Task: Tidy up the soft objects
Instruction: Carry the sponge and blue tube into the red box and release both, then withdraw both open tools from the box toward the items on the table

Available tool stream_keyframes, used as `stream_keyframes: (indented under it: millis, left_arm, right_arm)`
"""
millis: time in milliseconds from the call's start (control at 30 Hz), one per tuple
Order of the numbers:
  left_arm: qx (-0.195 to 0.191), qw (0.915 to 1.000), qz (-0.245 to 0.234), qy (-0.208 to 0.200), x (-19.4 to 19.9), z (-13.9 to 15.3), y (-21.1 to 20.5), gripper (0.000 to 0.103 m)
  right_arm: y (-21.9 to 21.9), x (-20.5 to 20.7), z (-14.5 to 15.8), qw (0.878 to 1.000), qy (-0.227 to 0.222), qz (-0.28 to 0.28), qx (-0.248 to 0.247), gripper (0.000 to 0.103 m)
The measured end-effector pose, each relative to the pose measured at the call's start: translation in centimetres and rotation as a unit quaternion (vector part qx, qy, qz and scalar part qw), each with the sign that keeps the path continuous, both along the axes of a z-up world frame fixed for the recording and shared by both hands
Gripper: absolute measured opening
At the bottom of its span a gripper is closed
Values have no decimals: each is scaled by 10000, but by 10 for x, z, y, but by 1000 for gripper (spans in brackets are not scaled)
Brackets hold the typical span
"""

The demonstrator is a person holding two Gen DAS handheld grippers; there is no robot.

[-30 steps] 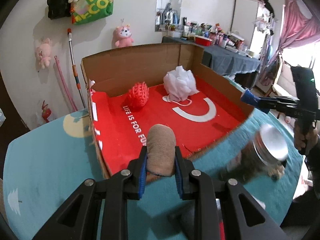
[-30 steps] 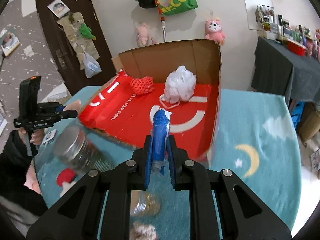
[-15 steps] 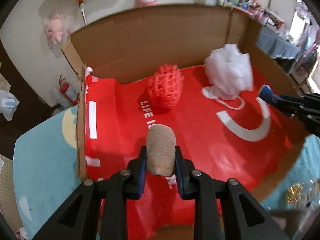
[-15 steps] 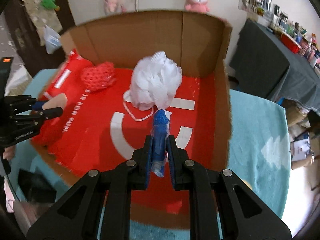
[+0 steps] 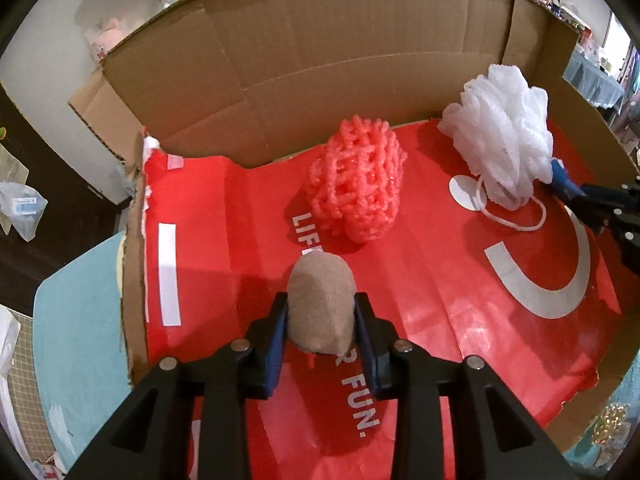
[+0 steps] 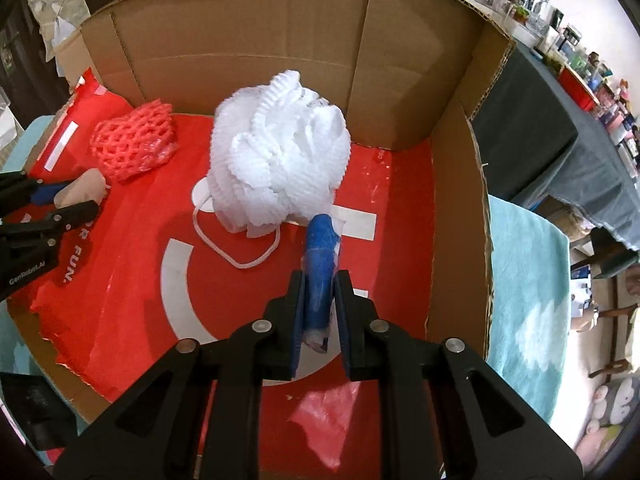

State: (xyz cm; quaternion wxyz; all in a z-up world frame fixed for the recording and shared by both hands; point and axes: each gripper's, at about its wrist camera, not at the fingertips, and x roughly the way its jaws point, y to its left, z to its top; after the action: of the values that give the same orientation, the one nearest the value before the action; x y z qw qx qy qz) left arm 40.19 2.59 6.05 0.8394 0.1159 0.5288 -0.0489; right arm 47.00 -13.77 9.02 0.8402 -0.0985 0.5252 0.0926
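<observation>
Two soft things are in my grippers right now, both hanging over the cardboard box with the red liner. My left gripper has the tan sponge between its pads, long axis pointing to 12 o'clock along the fingers, and its jaws are opening, so the sponge looks about ready to drop straight onto the liner. My right gripper is clamped tight on the blue roll, also pointing to 12 o'clock, with its tip just under the white bath pouf. From the left gripper, the red mesh ball sits at 12 o'clock close ahead, and the pouf is off at 2 o'clock. I reckon the left drop comes first, since nothing lies under it. The left view shows the right gripper's tip poking in beside the pouf; the right view alone shows the box's right wall and the teal bench beyond it.
</observation>
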Motion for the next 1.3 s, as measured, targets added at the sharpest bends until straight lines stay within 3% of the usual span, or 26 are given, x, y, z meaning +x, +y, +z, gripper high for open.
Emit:
stream_keyframes:
  millis: [233,367,500,567,700,933,967,1000,1033,1267,1300]
  left_arm:
    - [-1,10000,26,-32,7,-5,10,39]
    - [-35,10000,9,-62,8,-5,18,51]
    - [-94,9998,-81,-174,3,-2,19,55]
    - [-123,9996,-99,-248,0,2,22,65]
    - [-277,9984,-122,-479,-11,13,28,74]
    - [-515,9955,-129,-790,-39,37,38,79]
    - [-541,9948,-130,-849,-43,41,36,82]
    - [-567,9940,-132,-923,-47,45,33,83]
    - [-584,9934,-135,-982,-52,48,30,84]
    - [-723,9835,-240,-1644,-98,89,13,100]
    - [-718,9811,-240,-1781,-110,96,11,102]
  right_arm:
    - [0,4,-8,9999,59,74,-105,15]
    - [1,4,-11,9998,76,125,-125,15]
    - [1,2,-11,9999,92,86,-71,16]
    - [-1,2,-11,9999,132,83,-25,16]
    - [-4,-1,-9,9999,86,88,-36,17]
    - [1,-11,4,9999,-103,110,15,36]
    - [1,-14,7,9998,-132,112,65,42]
    - [1,-16,11,9997,-168,121,105,60]
    - [1,-20,16,9995,-249,137,124,65]
    - [-1,-62,64,9962,-779,161,350,65]
    - [-1,-70,72,9952,-895,171,349,70]
